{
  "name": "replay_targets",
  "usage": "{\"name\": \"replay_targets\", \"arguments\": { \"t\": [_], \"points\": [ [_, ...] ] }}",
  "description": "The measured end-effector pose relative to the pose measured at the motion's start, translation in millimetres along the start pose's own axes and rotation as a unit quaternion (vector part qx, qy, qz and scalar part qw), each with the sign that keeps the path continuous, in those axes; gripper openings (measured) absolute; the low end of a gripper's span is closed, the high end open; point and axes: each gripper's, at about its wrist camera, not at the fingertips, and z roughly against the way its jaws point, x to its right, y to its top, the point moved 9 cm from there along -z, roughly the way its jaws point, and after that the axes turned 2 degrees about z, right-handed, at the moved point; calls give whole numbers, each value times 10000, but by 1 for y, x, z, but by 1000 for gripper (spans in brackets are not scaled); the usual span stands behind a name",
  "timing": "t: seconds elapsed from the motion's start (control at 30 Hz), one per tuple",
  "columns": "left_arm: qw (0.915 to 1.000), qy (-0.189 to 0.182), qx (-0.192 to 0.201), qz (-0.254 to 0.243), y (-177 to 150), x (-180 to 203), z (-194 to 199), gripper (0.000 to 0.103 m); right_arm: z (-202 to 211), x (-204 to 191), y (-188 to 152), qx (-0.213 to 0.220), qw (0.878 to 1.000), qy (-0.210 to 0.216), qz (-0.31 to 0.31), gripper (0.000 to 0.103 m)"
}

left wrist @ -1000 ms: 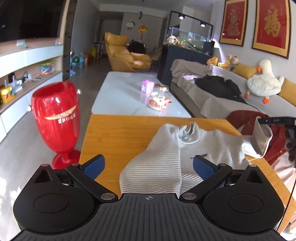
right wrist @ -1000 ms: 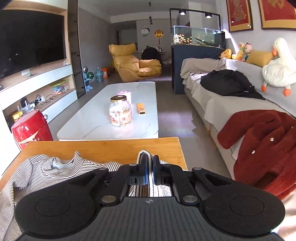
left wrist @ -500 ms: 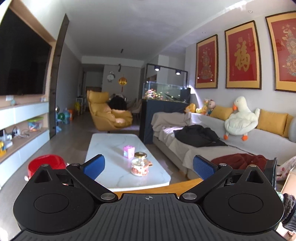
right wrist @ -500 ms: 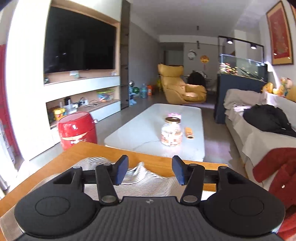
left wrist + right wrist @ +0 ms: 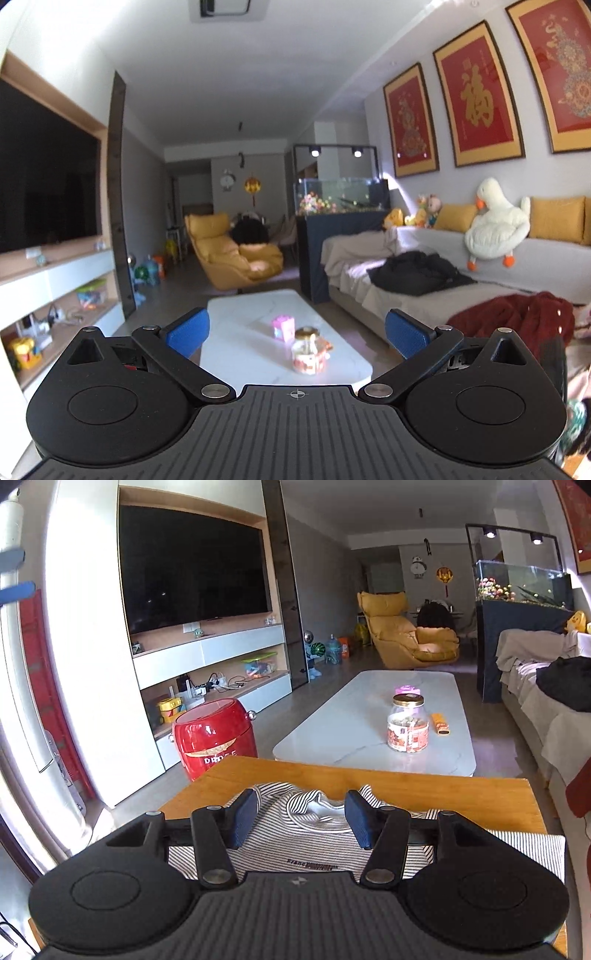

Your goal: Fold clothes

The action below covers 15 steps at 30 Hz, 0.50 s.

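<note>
A black-and-white striped top (image 5: 295, 843) lies flat on the wooden table (image 5: 424, 794), collar toward the far edge. My right gripper (image 5: 301, 818) is open and empty, held just above the top with its fingers either side of the collar (image 5: 316, 808). My left gripper (image 5: 297, 326) is open and empty, raised and pointing out across the room; the top and the wooden table are not in its view.
A red barrel-shaped bin (image 5: 214, 738) stands on the floor left of the table. Beyond is a white coffee table (image 5: 369, 716) with a glass jar (image 5: 407, 723). A red garment (image 5: 513, 317) and a black one (image 5: 417, 271) lie on the sofa at right.
My right gripper let go of the top's sleeve, opened and moved left over the collar. My left gripper stayed open and tilted up, off the top and toward the room.
</note>
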Motion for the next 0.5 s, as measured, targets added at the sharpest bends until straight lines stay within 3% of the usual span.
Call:
{"name": "replay_targets", "arguments": {
  "t": [0.07,0.17,0.27,0.37,0.5],
  "points": [
    [9991,-116,-404,-79,-35,-1,-13,103,-2,-2,-6,-139,9999,69,-36,44],
    [9934,-352,-1041,-334,-93,2,-29,103,-8,-8,-21,-554,9973,309,-357,42],
    [9879,-332,-1484,-316,-133,-9,-36,103,-17,-34,-54,-1274,9828,1024,-855,42],
    [9843,-320,-1735,3,-155,-30,-38,103,-30,-67,-89,-1894,9598,1642,-1265,42],
    [9807,-446,-1890,225,-173,-50,-32,103,-60,-95,-100,-1963,9605,1649,-1084,42]
  ]
}}
